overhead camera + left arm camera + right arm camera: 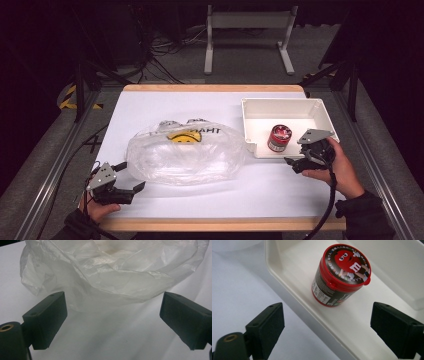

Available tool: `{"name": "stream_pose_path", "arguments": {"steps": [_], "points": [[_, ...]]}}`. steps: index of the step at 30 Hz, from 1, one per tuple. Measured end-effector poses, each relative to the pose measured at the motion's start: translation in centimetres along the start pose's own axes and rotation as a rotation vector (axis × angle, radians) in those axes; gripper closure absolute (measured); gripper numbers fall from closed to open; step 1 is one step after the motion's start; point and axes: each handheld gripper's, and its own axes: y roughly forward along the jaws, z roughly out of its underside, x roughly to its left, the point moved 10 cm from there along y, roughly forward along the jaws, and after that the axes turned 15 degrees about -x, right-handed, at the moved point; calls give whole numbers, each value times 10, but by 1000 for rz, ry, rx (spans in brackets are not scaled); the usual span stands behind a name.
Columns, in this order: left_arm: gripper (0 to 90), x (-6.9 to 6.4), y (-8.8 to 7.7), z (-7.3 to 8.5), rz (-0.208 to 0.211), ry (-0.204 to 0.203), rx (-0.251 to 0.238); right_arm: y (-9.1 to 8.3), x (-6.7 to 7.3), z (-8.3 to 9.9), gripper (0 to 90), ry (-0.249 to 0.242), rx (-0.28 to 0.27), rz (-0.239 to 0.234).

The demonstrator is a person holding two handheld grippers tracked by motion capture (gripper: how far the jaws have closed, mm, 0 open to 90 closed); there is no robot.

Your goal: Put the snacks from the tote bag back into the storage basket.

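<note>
High view: white-topped table (150, 107) with a wooden edge, dark lab floor around it. A clear plastic bag (187, 152) lies puffed up at the centre of the frame; a yellow smiley print and black lettering show near its upper edge. A white rectangular tray (260, 104) sits right of centre, its lower left corner just beside the bag's right end. Inside the tray, near the lower wall, stands a red-lidded candy tub (278, 138), upright.

Left claw (131, 190): lower left of the frame, held in the person's hand, jaws spread wide and pointing right and up toward the bag's lower left edge. Near the bag, not touching it. Left gripper view confirms this: both black jaws stand well apart at the lower left and lower right of the frame, nothing between them but bare table; the bag (110, 272) takes up the upper half, its crumpled lower edge just above the jaw tips.

Right claw (294, 163): right of centre, held in the person's hand just below the tray's lower wall, jaws pointing left. Open, holding nothing. Right gripper view: jaws wide apart at the lower corners; the candy tub (340, 275) sits in the upper middle of the frame, above the gap and clear of both jaws. Lid is red with a cartoon candy character printed on it, body dark with a label. The tray's rim (294, 300) runs diagonally from upper left to lower right between the jaws and the tub.
</note>
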Motion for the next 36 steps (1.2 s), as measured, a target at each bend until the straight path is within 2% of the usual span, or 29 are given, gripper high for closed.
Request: {"name": "stream_pose_path", "arguments": {"steps": [8, 14, 16, 21, 30, 36], "points": [[84, 0, 0, 0, -5, -1, 0, -6, -1, 13, 117, 5, -23, 25], [84, 0, 0, 0, -6, 1, 1, -12, 0, 18, 120, 17, -72, 40], [84, 1, 0, 0, -7, 0, 3, -14, 2, 19, 120, 10, -93, 44], [83, 1, 0, 0, -5, -2, 3, -16, 5, 26, 118, -4, -102, 56], [84, 1, 0, 0, -4, -5, 2, -18, 9, 42, 121, 25, -155, 65], [83, 1, 0, 0, -3, -3, 0, -18, 10, 56, 122, 64, -190, 70]]}}
